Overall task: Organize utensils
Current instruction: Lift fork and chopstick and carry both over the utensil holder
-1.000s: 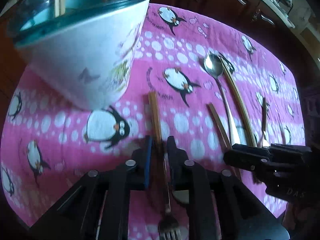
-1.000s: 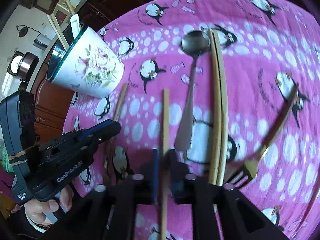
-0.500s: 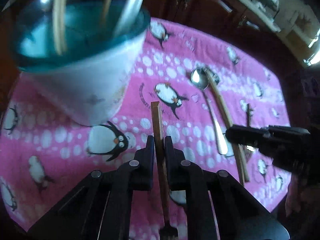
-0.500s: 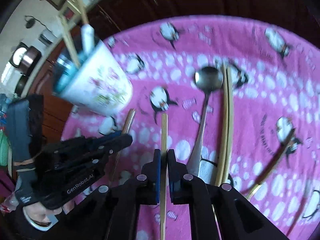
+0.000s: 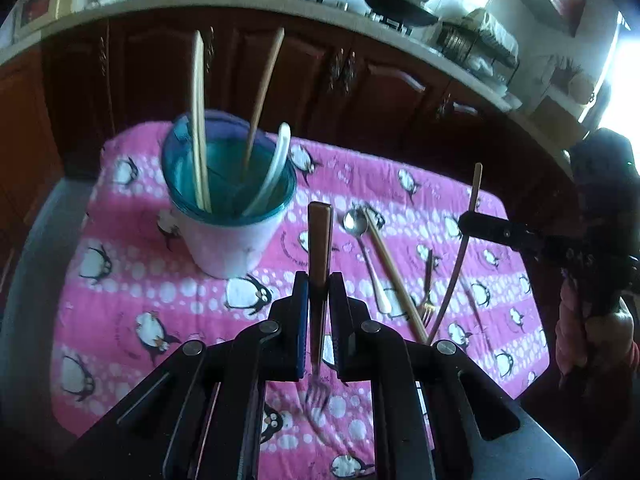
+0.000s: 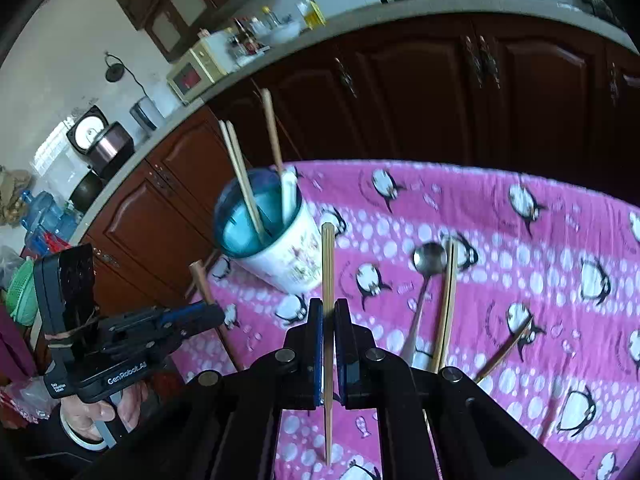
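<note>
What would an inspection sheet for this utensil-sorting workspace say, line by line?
Surface: pink penguin cloth covers the table.
Job's things: cup holds chopsticks and a white spoon; metal spoon, chopstick pair and a fork lie on the cloth.
Clutter: nothing seen.
Grippers: left gripper has its jaws shut on a wooden-handled fork; right gripper on a chopstick.
Cables: nothing seen.
Surroundings: dark wood cabinets, crowded counter above.

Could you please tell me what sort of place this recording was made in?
Most likely a home kitchen: dark wooden cabinets run under a pale countertop carrying a black wok, and utensils lie on a pink penguin-print tablecloth.
</note>
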The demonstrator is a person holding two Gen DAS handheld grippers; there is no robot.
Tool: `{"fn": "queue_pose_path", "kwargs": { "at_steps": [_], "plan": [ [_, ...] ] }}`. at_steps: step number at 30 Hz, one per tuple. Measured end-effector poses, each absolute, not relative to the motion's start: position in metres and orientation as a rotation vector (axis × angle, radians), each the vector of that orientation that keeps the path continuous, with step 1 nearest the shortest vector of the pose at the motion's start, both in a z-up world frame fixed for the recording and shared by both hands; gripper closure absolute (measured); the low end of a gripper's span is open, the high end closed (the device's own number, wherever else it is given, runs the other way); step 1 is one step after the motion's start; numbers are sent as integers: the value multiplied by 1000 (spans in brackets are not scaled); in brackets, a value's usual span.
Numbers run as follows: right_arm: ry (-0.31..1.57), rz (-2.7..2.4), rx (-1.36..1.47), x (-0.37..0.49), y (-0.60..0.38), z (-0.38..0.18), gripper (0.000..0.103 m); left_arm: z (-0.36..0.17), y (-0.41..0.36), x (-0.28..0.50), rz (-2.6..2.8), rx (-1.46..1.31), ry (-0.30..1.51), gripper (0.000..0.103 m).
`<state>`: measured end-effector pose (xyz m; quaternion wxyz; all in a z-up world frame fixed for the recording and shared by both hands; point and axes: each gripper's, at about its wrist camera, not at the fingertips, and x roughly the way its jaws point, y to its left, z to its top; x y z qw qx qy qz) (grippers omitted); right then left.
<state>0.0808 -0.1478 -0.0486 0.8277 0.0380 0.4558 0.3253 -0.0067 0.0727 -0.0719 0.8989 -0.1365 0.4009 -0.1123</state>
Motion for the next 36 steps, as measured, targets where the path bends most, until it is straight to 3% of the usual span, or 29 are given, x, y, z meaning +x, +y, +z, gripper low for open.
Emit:
{"fn": "queue_pose_path", "kwargs": {
  "at_steps": [15, 36],
  "plan": [
    [786, 737, 73, 94, -119, 38, 98, 28, 126, -15, -193, -297, 629, 95],
    [759, 754, 60, 108, -93, 56, 98, 46, 141, 13, -98, -237, 582, 95]
  ]
}}
